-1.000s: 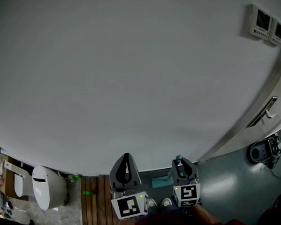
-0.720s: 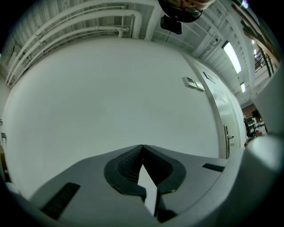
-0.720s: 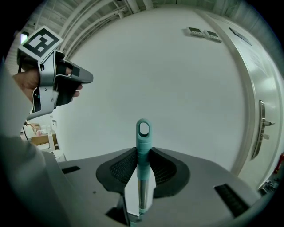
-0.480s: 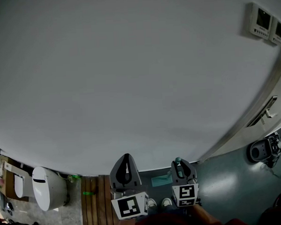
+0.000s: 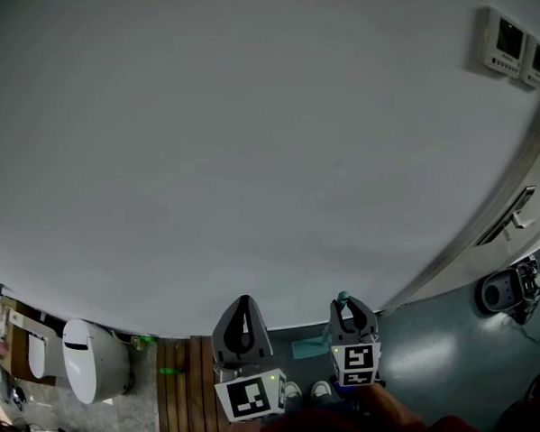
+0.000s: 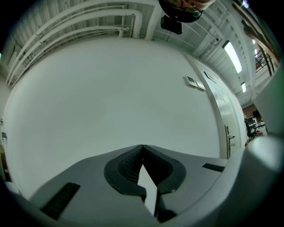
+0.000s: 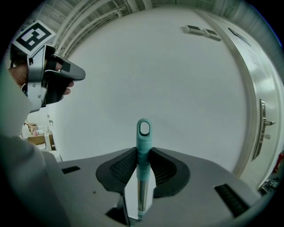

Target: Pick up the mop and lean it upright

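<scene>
The mop handle (image 7: 143,150) has a teal grip with a hanging loop on a shiny metal shaft, and it stands upright in front of the grey wall. My right gripper (image 7: 143,153) is shut on the teal grip just below the loop. In the head view that right gripper (image 5: 347,308) shows the teal tip (image 5: 343,299) above its jaws, and the teal mop head (image 5: 310,347) lies on the floor near the wall. My left gripper (image 5: 245,304) is beside it to the left, shut with nothing in it, its tips (image 6: 142,146) touching.
A big grey wall (image 5: 248,148) fills the view ahead. A white door (image 5: 514,216) with a lever handle is to the right, below two wall panels (image 5: 512,46). A toilet (image 5: 90,357) and a wooden slat mat (image 5: 181,387) lie left. A round machine (image 5: 510,290) sits right.
The right gripper with the mop handle has shifted slightly, up and a little right. The left gripper has stayed put.
</scene>
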Tool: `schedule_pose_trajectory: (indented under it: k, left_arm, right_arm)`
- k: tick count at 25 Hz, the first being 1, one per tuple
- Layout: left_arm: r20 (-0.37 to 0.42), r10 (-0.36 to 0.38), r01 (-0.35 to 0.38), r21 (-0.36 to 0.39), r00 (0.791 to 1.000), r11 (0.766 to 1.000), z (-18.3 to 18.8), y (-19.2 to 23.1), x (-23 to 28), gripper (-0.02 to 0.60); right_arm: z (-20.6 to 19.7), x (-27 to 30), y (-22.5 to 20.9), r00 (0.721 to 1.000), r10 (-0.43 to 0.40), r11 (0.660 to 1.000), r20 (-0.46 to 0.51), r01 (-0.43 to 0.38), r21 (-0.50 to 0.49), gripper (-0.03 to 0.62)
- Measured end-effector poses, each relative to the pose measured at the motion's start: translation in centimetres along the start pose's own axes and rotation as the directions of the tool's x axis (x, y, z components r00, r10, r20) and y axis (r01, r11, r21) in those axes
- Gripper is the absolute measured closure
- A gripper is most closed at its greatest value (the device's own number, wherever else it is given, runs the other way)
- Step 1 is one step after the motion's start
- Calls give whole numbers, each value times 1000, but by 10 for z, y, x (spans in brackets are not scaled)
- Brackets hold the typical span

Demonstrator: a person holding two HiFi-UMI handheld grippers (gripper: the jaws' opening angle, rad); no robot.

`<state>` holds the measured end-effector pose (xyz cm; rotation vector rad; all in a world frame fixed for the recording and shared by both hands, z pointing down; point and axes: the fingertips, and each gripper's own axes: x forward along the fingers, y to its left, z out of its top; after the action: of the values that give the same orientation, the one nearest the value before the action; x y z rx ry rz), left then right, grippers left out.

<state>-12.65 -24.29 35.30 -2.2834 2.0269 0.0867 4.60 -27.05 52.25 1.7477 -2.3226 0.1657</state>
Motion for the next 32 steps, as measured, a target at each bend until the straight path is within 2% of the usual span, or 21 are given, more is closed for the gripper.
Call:
schedule_pose_trajectory:
  k: [25, 32]
  left_arm:
    - [-8, 21, -21, 9, 1000, 1000, -2, 10, -7, 568]
    - [-13, 25, -26, -18, 1000, 1000, -1, 15, -9, 568]
  right_arm:
    - [12, 83, -10, 999, -41, 999, 12, 41, -12, 487]
    - [13, 89, -13, 999, -52, 999, 8, 52, -15, 487]
